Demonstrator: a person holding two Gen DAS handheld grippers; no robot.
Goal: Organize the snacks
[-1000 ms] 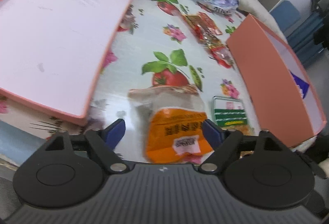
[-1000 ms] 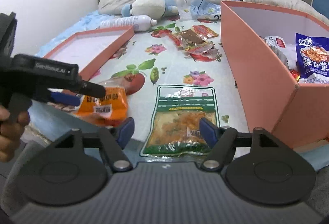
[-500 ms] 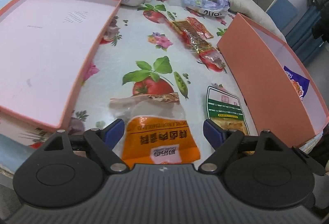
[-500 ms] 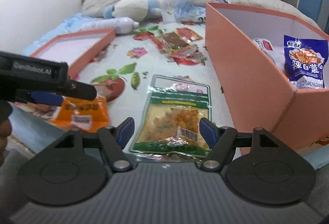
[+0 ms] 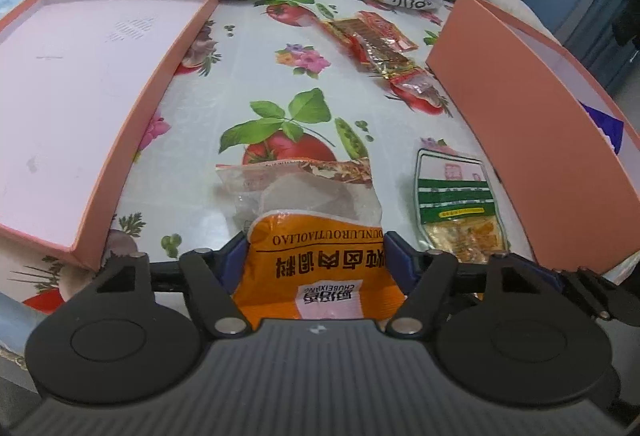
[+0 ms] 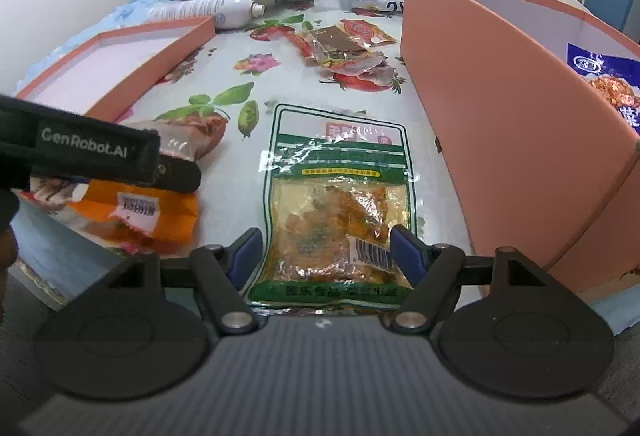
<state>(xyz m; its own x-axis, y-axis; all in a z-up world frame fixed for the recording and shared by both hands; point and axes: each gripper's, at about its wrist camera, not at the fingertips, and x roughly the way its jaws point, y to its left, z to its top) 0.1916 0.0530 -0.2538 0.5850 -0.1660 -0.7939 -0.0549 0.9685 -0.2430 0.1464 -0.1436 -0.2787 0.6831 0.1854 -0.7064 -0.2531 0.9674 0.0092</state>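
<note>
Closing in, left wrist view: the left claw (image 5: 316,256) straddles the near end of the orange packet (image 5: 320,268); its jaws have just been narrowing, and the blue pads stand against the packet's two edges, though I cannot tell whether they press yet.
Orange packet, place: on the flowered tabletop (image 5: 248,76), well left of the deep pink box (image 5: 520,124), with the shallow pink lid (image 5: 80,84) farther left.
Green packet: the green packet (image 5: 460,212) lies between the orange packet and the deep pink box.
Reaching, right wrist view: the right claw (image 6: 324,246) is released, pads either side of the green packet (image 6: 340,204) with a gap showing at each.
Green packet, place: flat on the tabletop, just left of the deep pink box (image 6: 500,124), which already holds a blue bag (image 6: 608,76).
Other snacks: the red wrappers (image 6: 344,48) lie beyond, near the box's far corner.
Step in hand: likely both claws seating on a packet each, ahead of the lift.
Next move calls for: firm pinches on slippery film, then carrying both over the box wall, which is tall.
</note>
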